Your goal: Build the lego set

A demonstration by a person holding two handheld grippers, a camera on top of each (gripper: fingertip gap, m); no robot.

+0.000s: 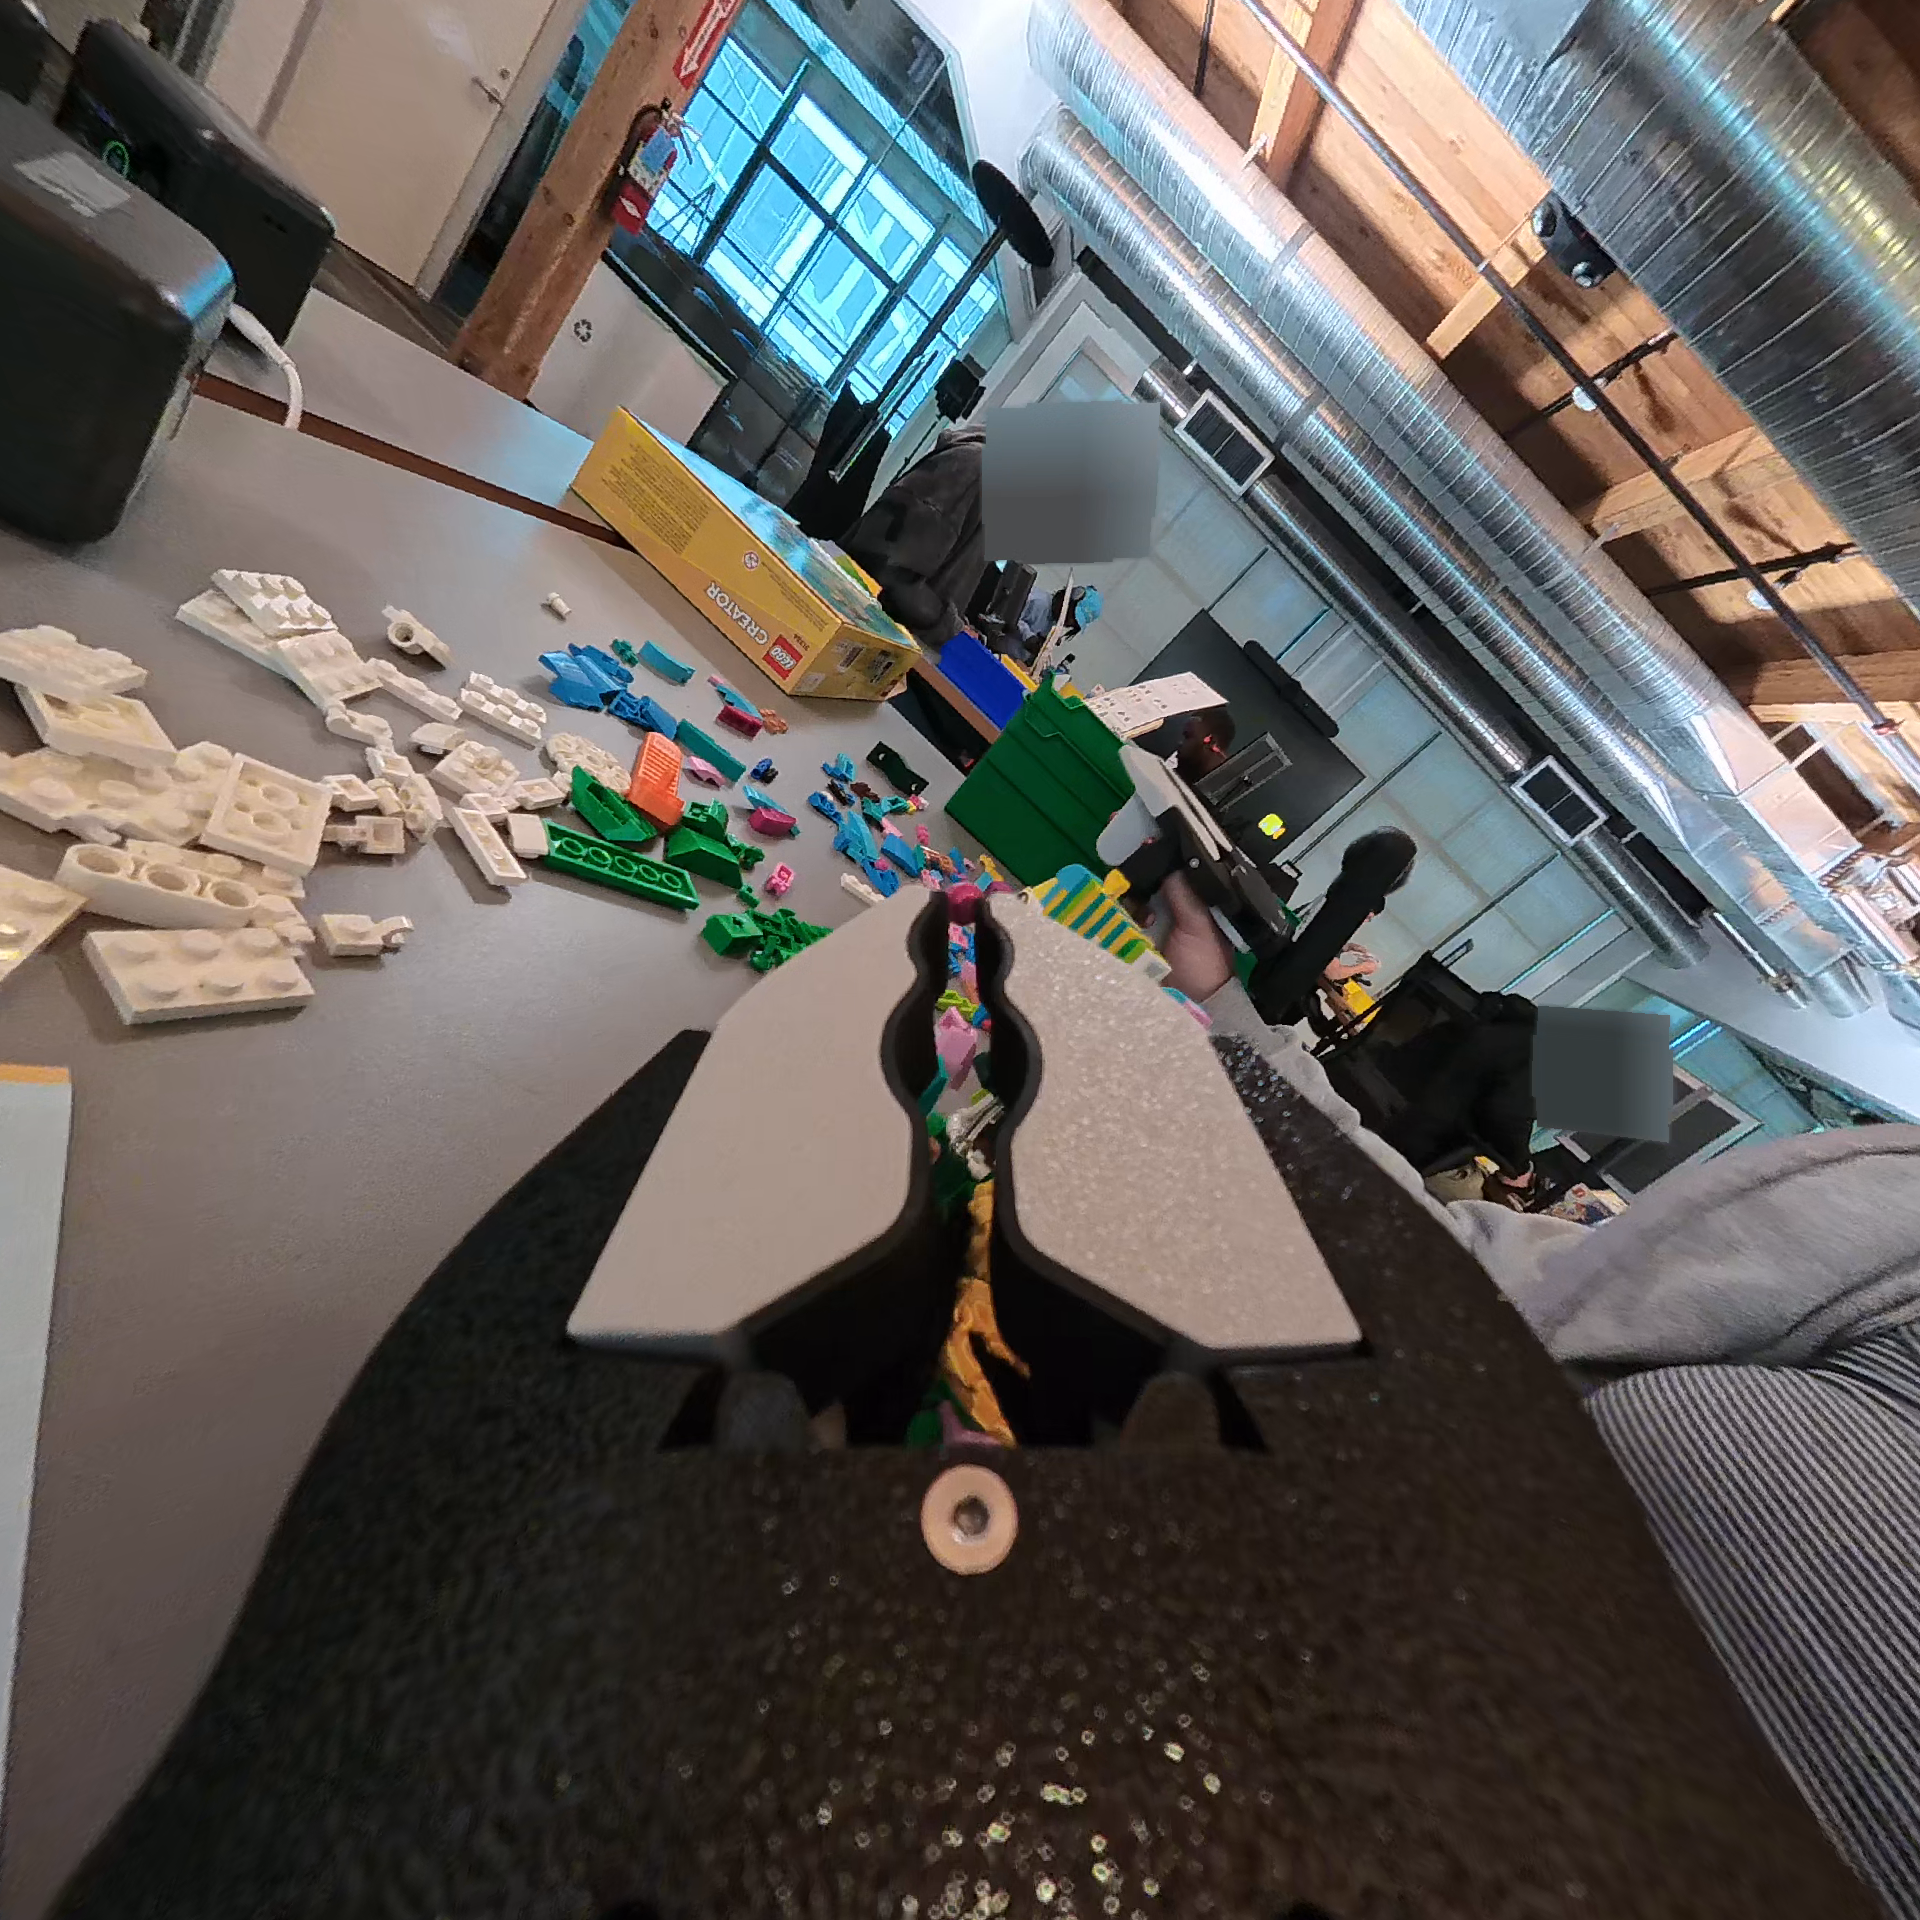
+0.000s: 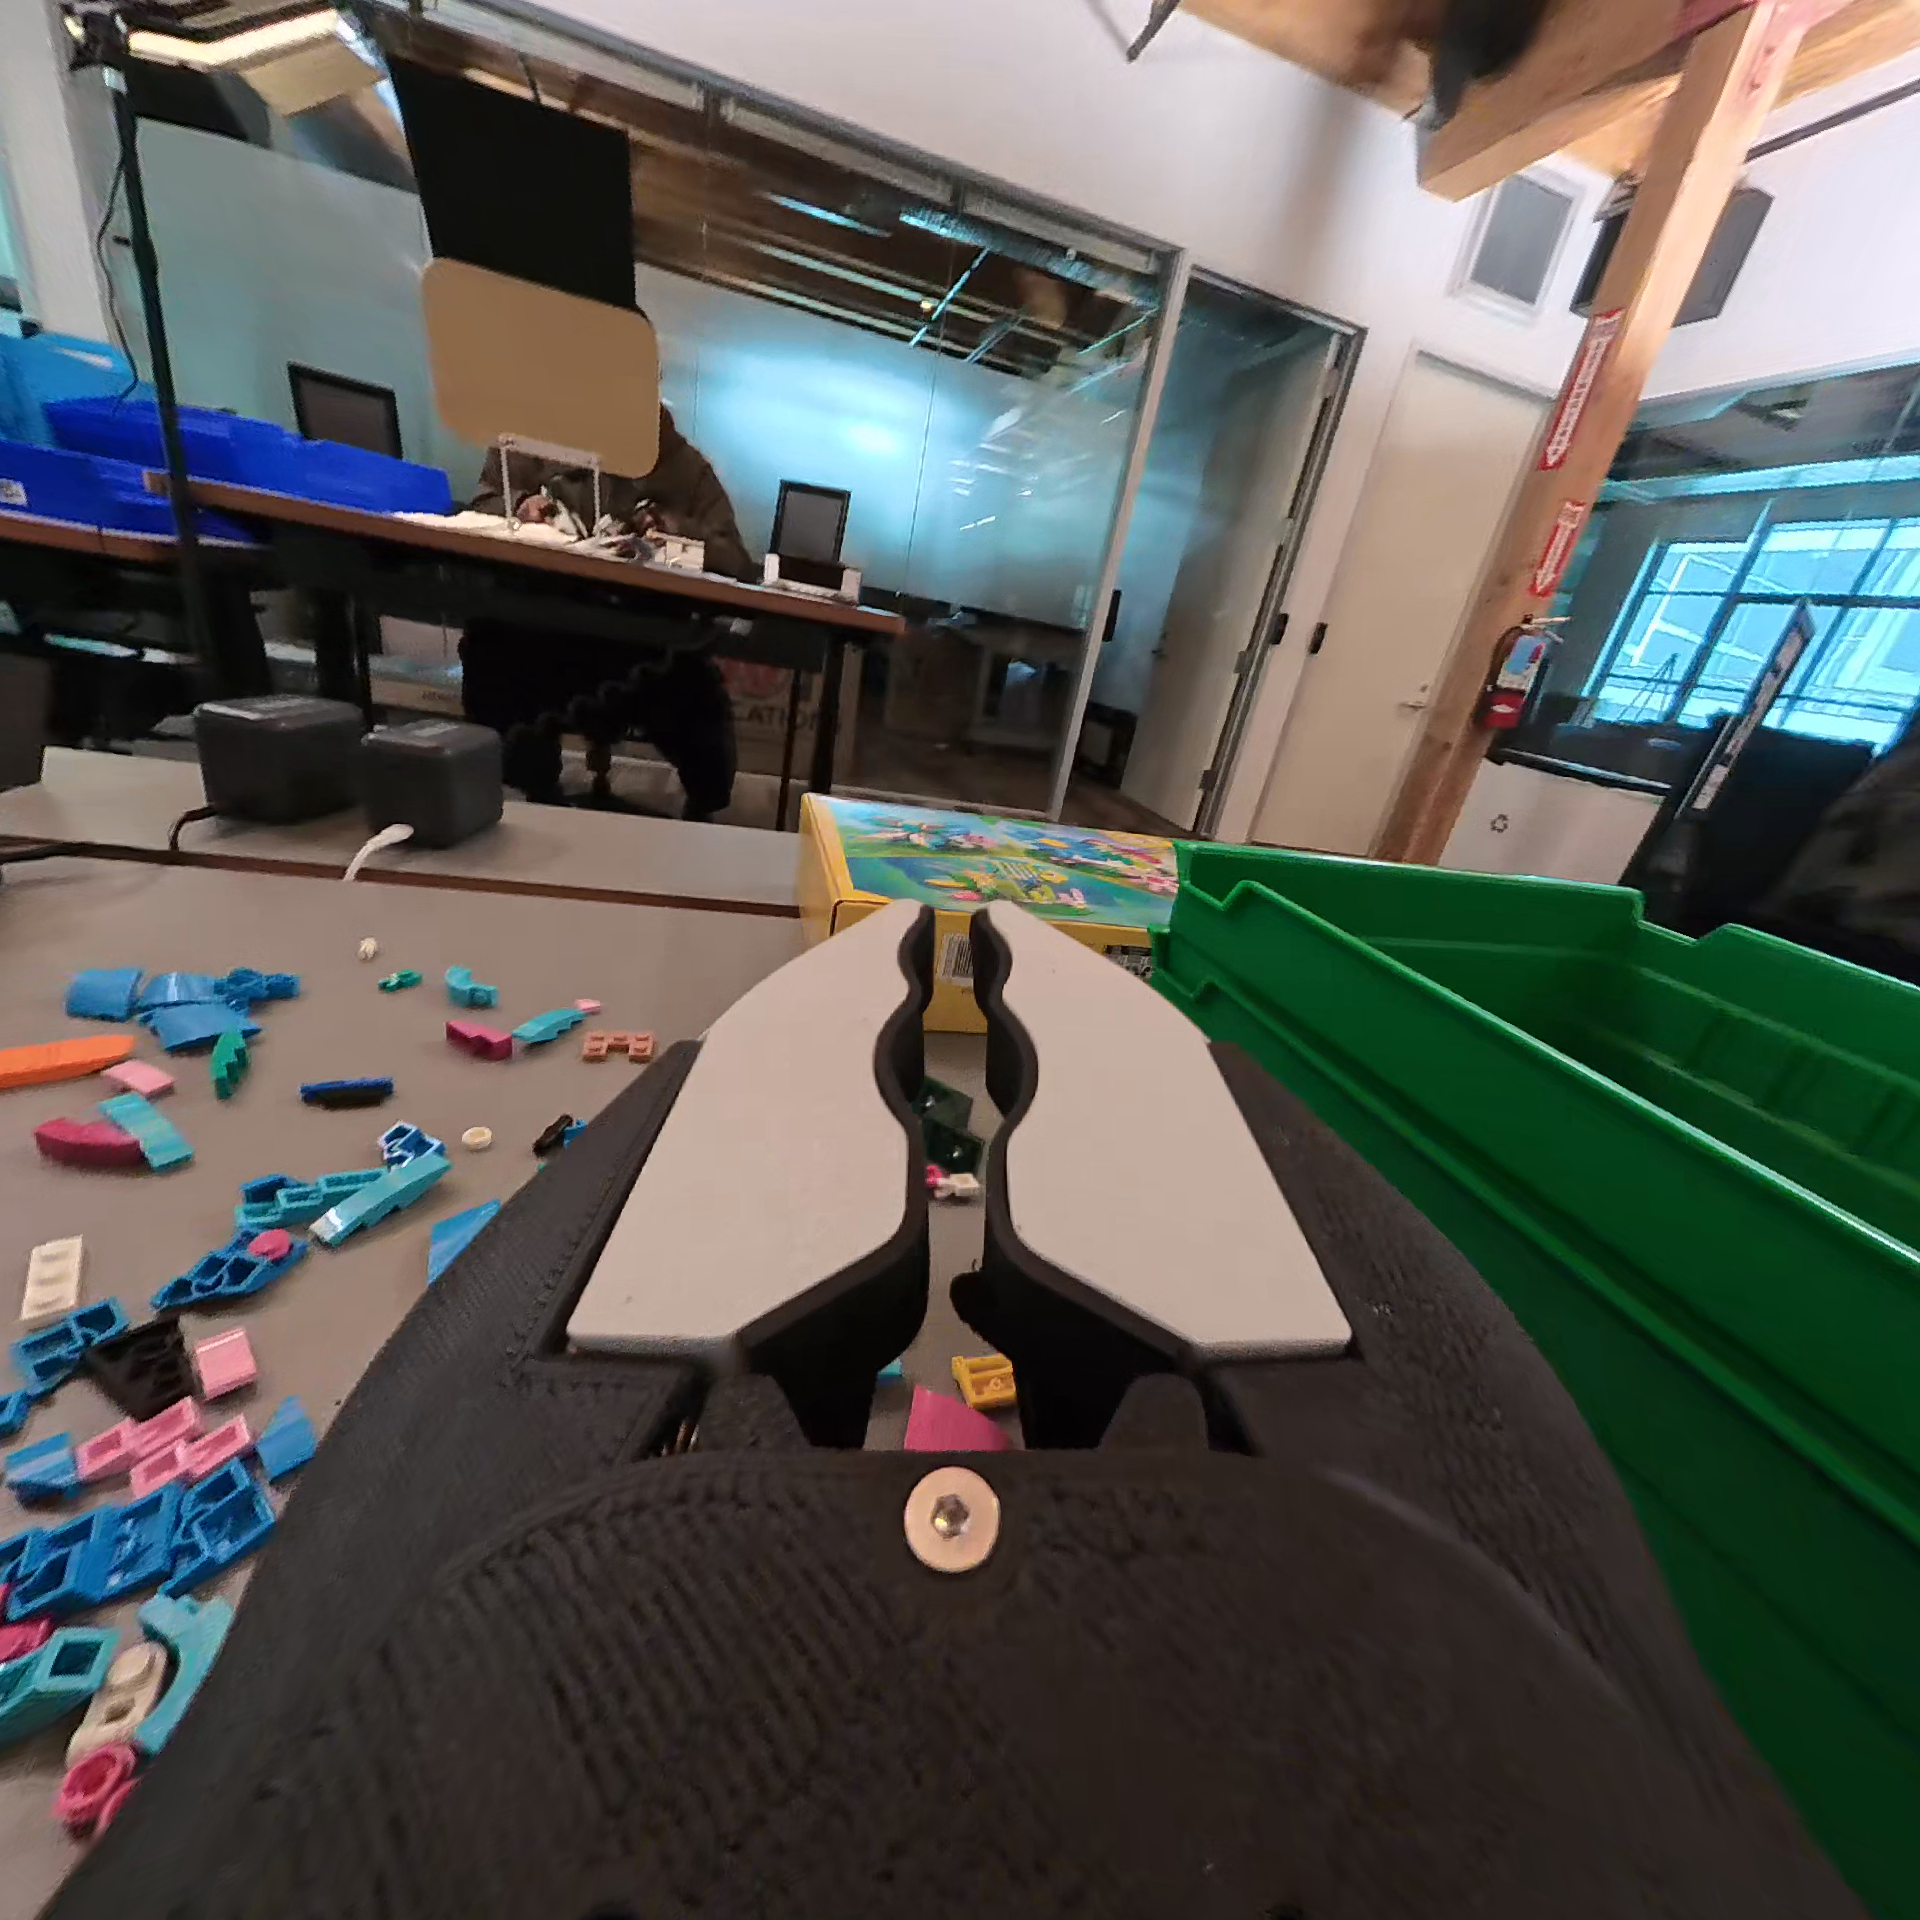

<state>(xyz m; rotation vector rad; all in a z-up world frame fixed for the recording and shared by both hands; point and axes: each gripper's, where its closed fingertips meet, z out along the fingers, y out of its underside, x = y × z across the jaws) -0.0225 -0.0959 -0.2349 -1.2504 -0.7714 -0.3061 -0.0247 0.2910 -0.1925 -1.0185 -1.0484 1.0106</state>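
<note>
Loose Lego pieces lie on the grey table [image 1: 416,1091]: white plates [image 1: 208,810], green pieces [image 1: 623,852], blue pieces [image 1: 603,681] and an orange piece [image 1: 657,774]. My left gripper [image 1: 961,914] is raised over the table and shut on a small magenta piece [image 1: 961,900] at its tips. A yellow and teal striped build [image 1: 1091,904] stands beyond it, beside the right gripper's body [image 1: 1174,842] in a hand. In the right wrist view my right gripper [image 2: 951,930] is shut and empty, low over the table [image 2: 623,935], with blue, teal and pink pieces [image 2: 208,1247] to its left.
The yellow set box [image 1: 748,582] [image 2: 987,873] lies at the far edge. Stacked green bins [image 1: 1039,779] [image 2: 1558,1091] stand close on the right. Black power units [image 1: 83,343] [image 2: 431,774] sit at the back left. A booklet [image 1: 31,1247] lies at the near left. People sit at other tables. Spacing between my two grippers at the tips: around 40 centimeters.
</note>
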